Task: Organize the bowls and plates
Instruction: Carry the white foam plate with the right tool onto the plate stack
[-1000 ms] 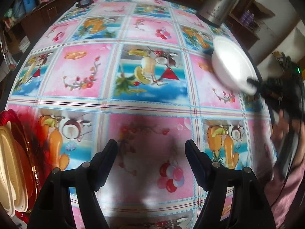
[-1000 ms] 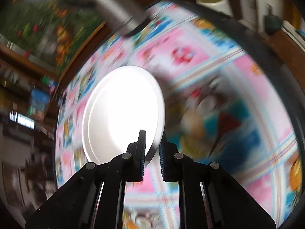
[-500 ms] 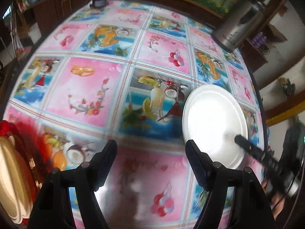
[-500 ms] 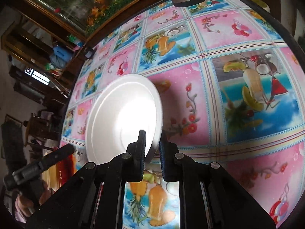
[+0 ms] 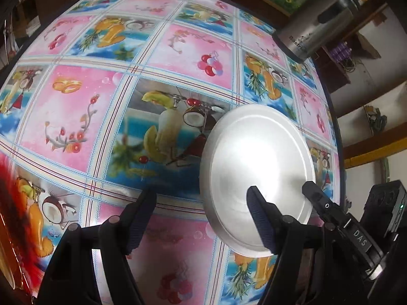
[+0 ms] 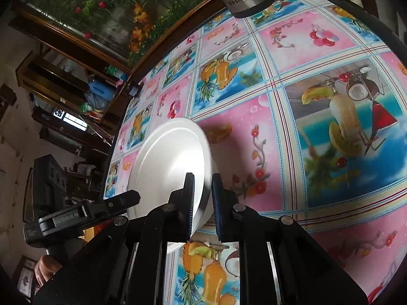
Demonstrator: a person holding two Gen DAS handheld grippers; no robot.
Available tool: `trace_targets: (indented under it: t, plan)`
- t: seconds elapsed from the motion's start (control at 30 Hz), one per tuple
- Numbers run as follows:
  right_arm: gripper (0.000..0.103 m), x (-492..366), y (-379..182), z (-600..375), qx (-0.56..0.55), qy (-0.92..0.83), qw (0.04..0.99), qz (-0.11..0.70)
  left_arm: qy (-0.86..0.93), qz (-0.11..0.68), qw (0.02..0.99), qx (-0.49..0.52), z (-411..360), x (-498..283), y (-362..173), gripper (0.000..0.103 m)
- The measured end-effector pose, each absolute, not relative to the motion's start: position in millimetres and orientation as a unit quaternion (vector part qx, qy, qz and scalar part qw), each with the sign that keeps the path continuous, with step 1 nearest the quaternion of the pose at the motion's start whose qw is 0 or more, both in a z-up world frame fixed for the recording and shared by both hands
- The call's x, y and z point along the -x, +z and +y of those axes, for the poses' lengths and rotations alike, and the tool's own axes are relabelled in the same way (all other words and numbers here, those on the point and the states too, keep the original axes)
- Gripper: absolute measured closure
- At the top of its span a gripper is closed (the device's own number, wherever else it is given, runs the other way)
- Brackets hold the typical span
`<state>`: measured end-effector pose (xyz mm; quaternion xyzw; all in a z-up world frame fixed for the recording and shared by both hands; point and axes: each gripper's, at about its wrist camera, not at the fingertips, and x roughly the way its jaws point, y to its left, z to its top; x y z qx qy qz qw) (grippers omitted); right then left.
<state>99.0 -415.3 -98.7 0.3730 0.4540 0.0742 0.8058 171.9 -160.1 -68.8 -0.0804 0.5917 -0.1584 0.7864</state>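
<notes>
Pinching round, smooth metal plate (image 6: 173,162), right gripper (image 6: 203,203), glossy tablecloth (image 6: 292,132), perhaps vinyl

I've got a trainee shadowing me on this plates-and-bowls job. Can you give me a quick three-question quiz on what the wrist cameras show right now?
1. True or false: the right gripper has its fingers clamped on the rim of the white plate.
2. Multiple choice: what is between the fingers of the left gripper? A) the plate B) a bowl C) nothing, only the tablecloth behind
3. Fill in: the steel kettle stands near the table's far ____.

Key
1. True; the plate is tilted, held by its edge.
2. C; the fingers are closing with nothing between them, and the plate lies partly behind one of them.
3. Edge.
</notes>
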Motion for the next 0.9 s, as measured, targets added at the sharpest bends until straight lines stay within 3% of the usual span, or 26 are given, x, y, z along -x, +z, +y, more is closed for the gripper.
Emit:
trace_targets:
  t: [0.03, 0.07, 0.1, 0.23, 0.57, 0.9]
  plan:
    - [0.09, -98.6, -99.2, -415.3, -0.373, 0.074, 0.805, 0.455, -0.157, 0.584, 0.793, 0.077, -160.7, -170.7, -67.5, 0.043]
    - [0.09, -98.4, -99.4, -415.3, -0.372, 0.072, 0.806, 0.454, -0.157, 0.575, 0.8, 0.074, -161.3, -169.3, -66.0, 0.063]
    - [0.09, -98.1, -99.2, -414.9, -0.37, 0.067, 0.808, 0.453, -0.159, 0.573, 0.801, 0.074, -162.0, -169.9, -66.1, 0.075]
    - [0.093, -98.0, -101.6, -417.3, -0.37, 0.059, 0.811, 0.45, -0.164, 0.569, 0.802, 0.082, -160.4, -171.0, -69.1, 0.093]
    - [0.097, -95.8, -97.7, -409.4, -0.364, 0.053, 0.821, 0.436, -0.17, 0.554, 0.811, 0.073, -156.0, -163.4, -65.8, 0.095]
    - [0.097, -83.5, -75.7, -366.2, -0.357, 0.075, 0.827, 0.427, -0.161, 0.495, 0.853, 0.053, -111.8, -132.6, -26.9, 0.095]
